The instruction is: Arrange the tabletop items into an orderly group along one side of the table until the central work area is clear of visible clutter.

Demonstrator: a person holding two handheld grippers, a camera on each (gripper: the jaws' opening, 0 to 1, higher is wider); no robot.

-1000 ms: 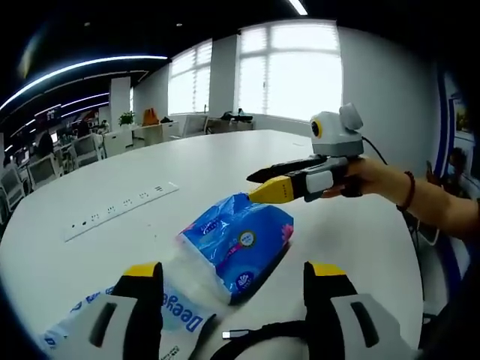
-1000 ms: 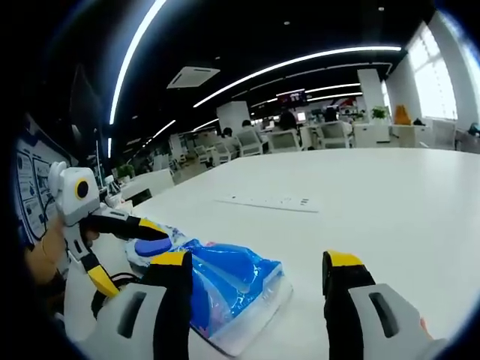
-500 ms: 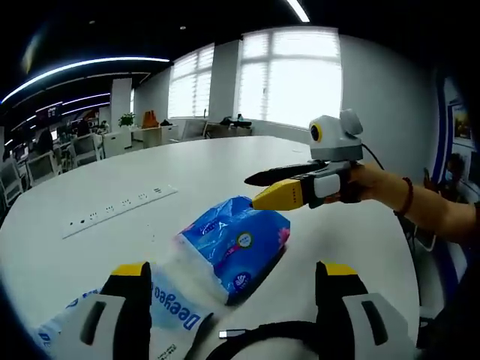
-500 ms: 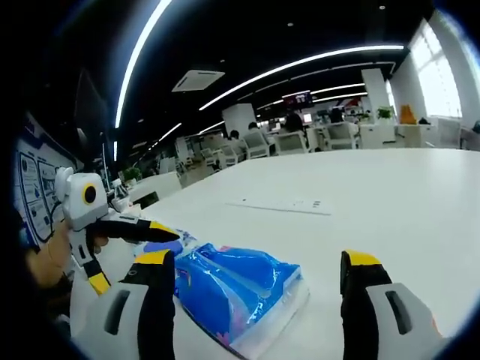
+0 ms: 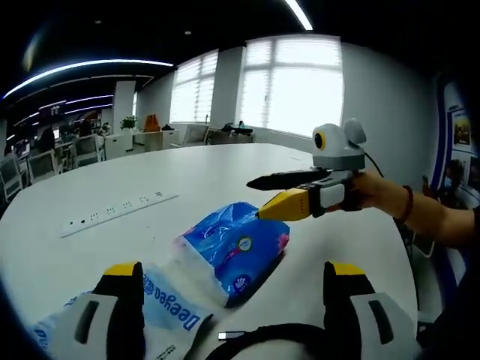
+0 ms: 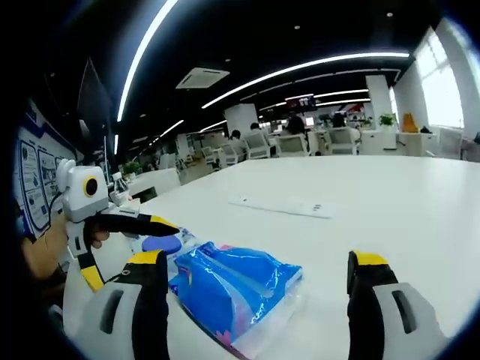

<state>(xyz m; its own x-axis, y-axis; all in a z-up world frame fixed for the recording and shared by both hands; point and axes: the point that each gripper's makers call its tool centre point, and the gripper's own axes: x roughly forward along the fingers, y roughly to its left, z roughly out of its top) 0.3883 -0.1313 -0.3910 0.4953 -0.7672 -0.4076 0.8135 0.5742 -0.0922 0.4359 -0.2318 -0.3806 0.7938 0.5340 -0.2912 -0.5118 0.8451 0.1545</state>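
A blue tissue pack (image 5: 236, 251) lies on the white table (image 5: 225, 169), just beyond my left gripper (image 5: 234, 270), which is open with nothing between its jaws. A white and blue "Deeyeo" pack (image 5: 171, 306) lies against the blue one, between my left jaws. My right gripper (image 5: 257, 199) reaches in from the right, open, with its yellow lower jaw just above the blue pack's far end. In the right gripper view the blue pack (image 6: 236, 283) lies between my open right gripper (image 6: 259, 259) jaws. There the left gripper (image 6: 127, 251) stands open at the left over a round blue lid (image 6: 161, 245).
A long white power strip (image 5: 120, 212) is set into the table beyond the packs (image 6: 289, 208). A black cable (image 5: 262, 334) curls near my left jaws. A person's hand with a bead bracelet (image 5: 409, 201) holds the right gripper. Office desks and chairs stand far behind.
Both grippers' jaws stand wider apart than a second ago. The right gripper has drawn back slightly from the blue pack. The packs have not moved.
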